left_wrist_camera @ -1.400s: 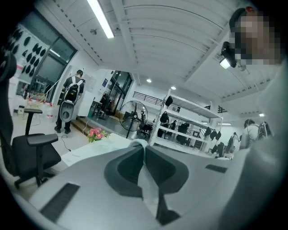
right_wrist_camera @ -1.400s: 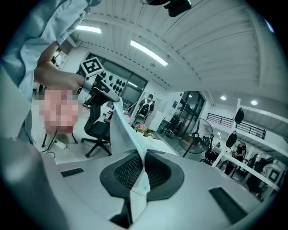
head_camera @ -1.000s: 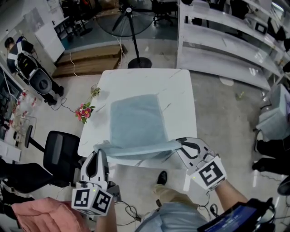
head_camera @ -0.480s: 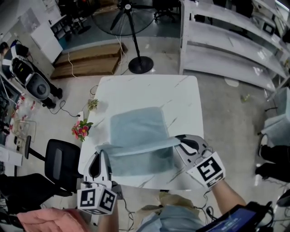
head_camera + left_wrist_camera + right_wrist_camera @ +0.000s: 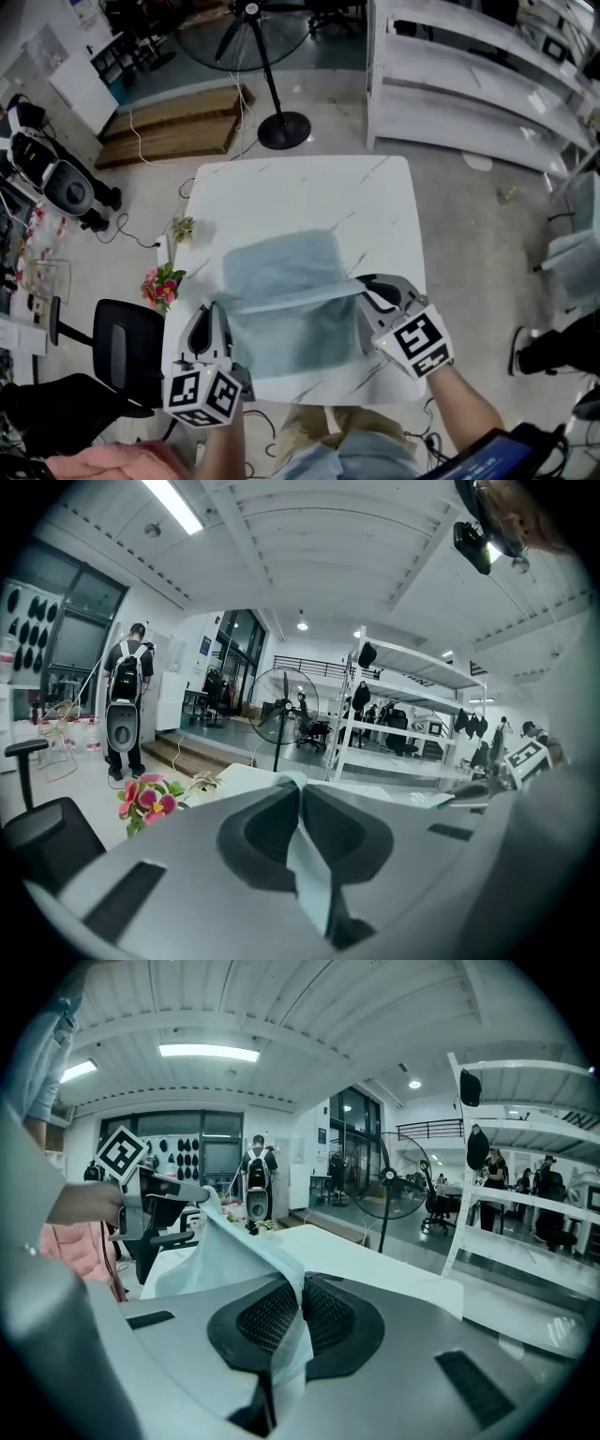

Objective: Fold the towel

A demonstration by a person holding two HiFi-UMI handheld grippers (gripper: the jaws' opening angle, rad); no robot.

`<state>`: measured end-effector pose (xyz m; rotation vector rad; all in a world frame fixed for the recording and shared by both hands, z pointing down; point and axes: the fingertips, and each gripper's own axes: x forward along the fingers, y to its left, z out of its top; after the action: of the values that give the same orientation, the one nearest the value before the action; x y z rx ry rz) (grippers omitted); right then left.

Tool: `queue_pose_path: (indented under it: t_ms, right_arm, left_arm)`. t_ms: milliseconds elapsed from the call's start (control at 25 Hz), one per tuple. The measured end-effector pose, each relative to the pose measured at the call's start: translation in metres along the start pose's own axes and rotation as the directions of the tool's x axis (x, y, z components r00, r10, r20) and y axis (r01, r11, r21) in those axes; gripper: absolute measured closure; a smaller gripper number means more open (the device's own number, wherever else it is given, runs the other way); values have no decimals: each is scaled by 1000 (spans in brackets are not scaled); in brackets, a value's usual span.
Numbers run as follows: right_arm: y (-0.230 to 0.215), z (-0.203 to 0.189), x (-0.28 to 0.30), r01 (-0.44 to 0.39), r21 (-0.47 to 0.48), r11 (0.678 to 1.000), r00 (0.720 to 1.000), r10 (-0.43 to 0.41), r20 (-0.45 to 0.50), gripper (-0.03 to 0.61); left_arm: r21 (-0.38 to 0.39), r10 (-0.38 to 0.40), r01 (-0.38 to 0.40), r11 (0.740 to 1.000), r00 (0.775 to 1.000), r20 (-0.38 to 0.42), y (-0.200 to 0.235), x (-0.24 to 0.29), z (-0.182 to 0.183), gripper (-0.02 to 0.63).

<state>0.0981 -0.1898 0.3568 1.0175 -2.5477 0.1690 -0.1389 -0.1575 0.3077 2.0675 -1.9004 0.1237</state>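
A pale blue-grey towel [image 5: 281, 291] lies on the white marble table [image 5: 309, 192], its near edge lifted and stretched over the lower layer. My left gripper [image 5: 212, 312] is shut on the towel's left near corner [image 5: 302, 855]; a strip of cloth runs between its pads. My right gripper [image 5: 367, 285] is shut on the right near corner [image 5: 292, 1335]. In the right gripper view the towel [image 5: 220, 1246] stretches across to the left gripper [image 5: 155, 1204]. The raised edge hangs over about the middle of the towel.
Pink flowers [image 5: 159, 281] sit beside the table's left edge, above a black office chair [image 5: 127, 337]. A floor fan [image 5: 267, 56] stands beyond the table, white shelving [image 5: 469, 84] to the right. A person with a backpack [image 5: 127, 705] stands far left.
Both grippers have carried the towel's near edge away from the front of the table, toward the far side, over the lower layer. The fold now covers more of the towel.
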Motion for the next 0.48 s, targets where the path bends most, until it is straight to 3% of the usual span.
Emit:
queue_pose_path:
  t_ms: [200,480]
  right_arm:
    - [-17,-11,28,28,30,999,999,-27,-38,551]
    - [-37,-33,75,40,63,997,990,-31,-138,549]
  left_arm:
    - [6,-17,17,1000,999,-34,10,37,-13,594]
    - [-43,-13,8,999,993,-120,35,90,-41,594]
